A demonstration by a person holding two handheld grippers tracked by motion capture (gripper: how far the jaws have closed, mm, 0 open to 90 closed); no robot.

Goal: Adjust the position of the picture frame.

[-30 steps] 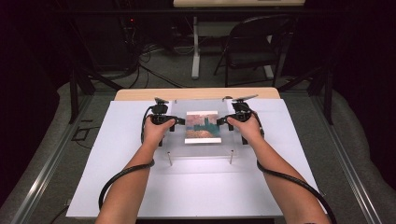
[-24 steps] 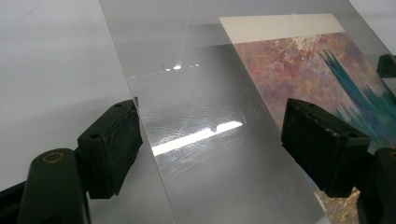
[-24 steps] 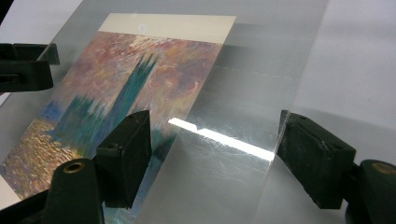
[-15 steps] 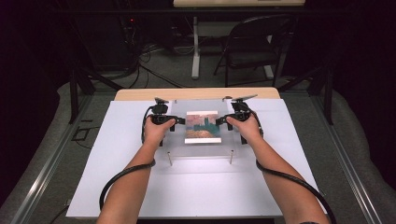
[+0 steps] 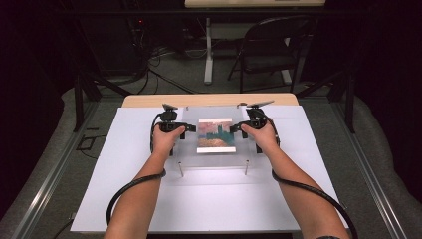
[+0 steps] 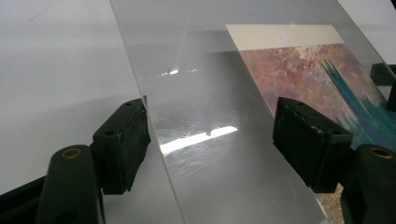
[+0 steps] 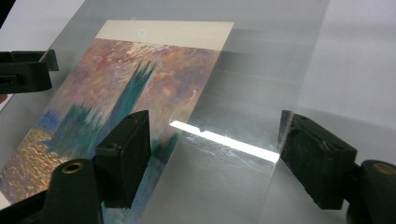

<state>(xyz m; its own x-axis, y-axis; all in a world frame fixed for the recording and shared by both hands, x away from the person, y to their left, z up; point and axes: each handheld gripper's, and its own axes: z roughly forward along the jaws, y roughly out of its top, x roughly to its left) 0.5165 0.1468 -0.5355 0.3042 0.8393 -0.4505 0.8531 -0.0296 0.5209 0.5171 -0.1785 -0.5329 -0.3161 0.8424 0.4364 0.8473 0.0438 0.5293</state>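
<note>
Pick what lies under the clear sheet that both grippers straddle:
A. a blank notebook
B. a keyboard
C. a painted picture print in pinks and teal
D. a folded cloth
C: the picture print, pink sky and teal shapes, shows through the clear sheet on the white table.

A wooden table (image 5: 149,100) carries a white sheet (image 5: 209,199) that covers most of its top; a strip of bare wood shows along the far edge. On the sheet stands a clear plate (image 5: 211,159) raised on short metal posts (image 5: 180,169), two visible at its near corners. A painted picture (image 5: 215,135) lies on or under the plate; which cannot be told.
</note>
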